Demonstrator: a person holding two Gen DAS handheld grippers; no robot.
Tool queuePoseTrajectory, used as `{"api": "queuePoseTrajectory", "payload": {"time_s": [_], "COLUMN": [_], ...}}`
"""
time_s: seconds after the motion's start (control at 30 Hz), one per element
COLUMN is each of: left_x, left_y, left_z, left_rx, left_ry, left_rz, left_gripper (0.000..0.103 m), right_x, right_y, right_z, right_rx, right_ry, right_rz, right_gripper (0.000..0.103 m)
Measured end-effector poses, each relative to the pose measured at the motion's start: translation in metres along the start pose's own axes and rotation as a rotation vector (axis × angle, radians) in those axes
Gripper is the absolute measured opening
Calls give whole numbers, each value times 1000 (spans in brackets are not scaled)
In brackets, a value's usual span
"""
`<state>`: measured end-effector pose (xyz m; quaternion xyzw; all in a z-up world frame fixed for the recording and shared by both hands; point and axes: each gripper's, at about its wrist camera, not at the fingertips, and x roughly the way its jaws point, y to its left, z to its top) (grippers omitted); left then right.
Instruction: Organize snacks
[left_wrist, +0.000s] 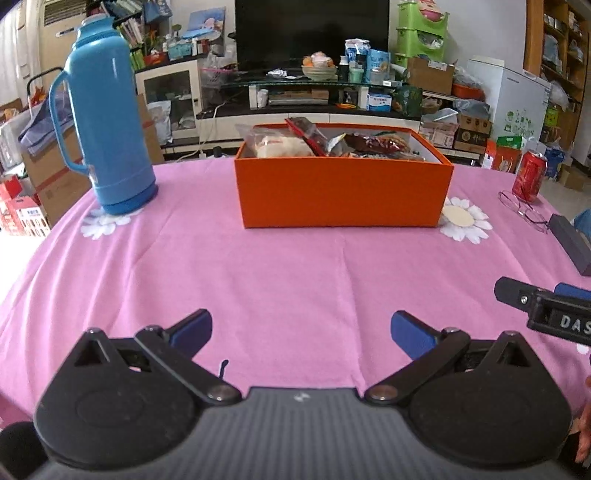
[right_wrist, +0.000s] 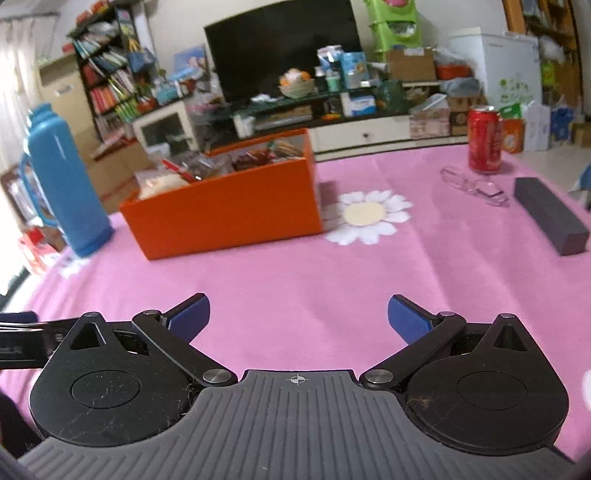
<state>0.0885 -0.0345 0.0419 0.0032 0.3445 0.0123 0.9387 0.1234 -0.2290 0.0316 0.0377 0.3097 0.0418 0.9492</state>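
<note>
An orange box (left_wrist: 341, 192) (right_wrist: 225, 218) stands on the pink tablecloth, filled with several snack packets (left_wrist: 306, 140) (right_wrist: 199, 170). My left gripper (left_wrist: 301, 332) hovers open over bare cloth, well short of the box, with nothing between its blue pads. My right gripper (right_wrist: 298, 317) is also open and empty, with the box ahead to its left. In the left wrist view the right gripper's finger (left_wrist: 517, 293) shows at the right edge; in the right wrist view part of the left gripper (right_wrist: 22, 339) shows at the left edge.
A tall blue thermos (left_wrist: 105, 122) (right_wrist: 61, 177) stands left of the box. A red can (left_wrist: 529, 176) (right_wrist: 484, 138), glasses (left_wrist: 522, 211) (right_wrist: 476, 186) and a dark long case (left_wrist: 570, 243) (right_wrist: 550, 214) lie to the right. A TV stand and cluttered shelves sit beyond the table.
</note>
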Motion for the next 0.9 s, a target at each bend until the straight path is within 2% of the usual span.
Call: {"api": "queuePoseTrajectory", "payload": {"time_s": [0.3,0.5,0.63,0.8,0.9], "left_x": [-9,-14,-17,-22,-20], "left_y": [1,1,1,8,11], "left_z": [-9,-15,-16,-14,-14], "left_rx": [-30,-42,-34,-48,-51], "left_ry": [-3,5,0,-38,-33], "left_rz": [-34,-62,-57,-44,-45], "left_gripper": [102,102,102,102,102], "right_x": [5,-15,-19,-17,-16], "right_y": [5,4,2,8,12], "right_z": [-3,-21,-34,-34,-34], "right_rx": [-39,-11,19,-20,-34], "right_ry": [48,46,68,61,61], "right_rz": [-42,-83,-70,-80,-69], "right_gripper": [88,88,88,88,88]}}
